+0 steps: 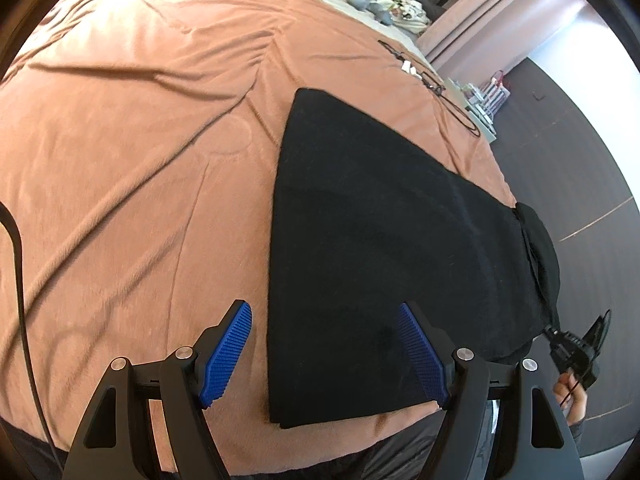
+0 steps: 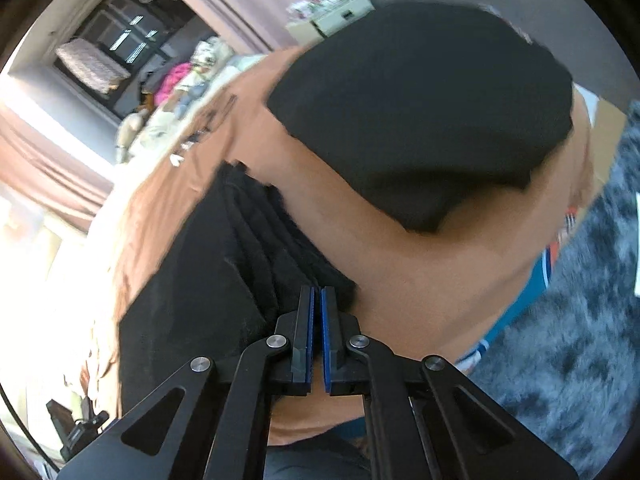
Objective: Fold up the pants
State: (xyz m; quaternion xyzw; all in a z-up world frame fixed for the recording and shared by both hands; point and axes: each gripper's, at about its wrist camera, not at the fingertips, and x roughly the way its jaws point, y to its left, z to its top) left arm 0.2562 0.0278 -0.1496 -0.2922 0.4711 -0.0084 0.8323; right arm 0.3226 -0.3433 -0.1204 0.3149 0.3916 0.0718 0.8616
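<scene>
Pants (image 1: pixel 380 240) lie flat on the brown bedspread (image 1: pixel 132 152), long axis running from 6 o'clock near us up toward 12 in the left wrist view, narrowing at the far end. Our left gripper (image 1: pixel 324 352) hangs just above the near hem, jaws wide apart, nothing pinched – the near-left corner sits between the blue pads (image 1: pixel 228 352), cloth spreading off to 3 o'clock. Our right gripper (image 2: pixel 317 320) has its jaws together on the bunched black edge at its 12 o'clock; we read that as a pinch on the pants' right-hand end, though dark fabric hides how much is caught. A second black garment (image 2: pixel 420 112) lies apart at 1 o'clock – not ours. Left is nearer the free corner, so we'd say it has to clamp there before any lift.
</scene>
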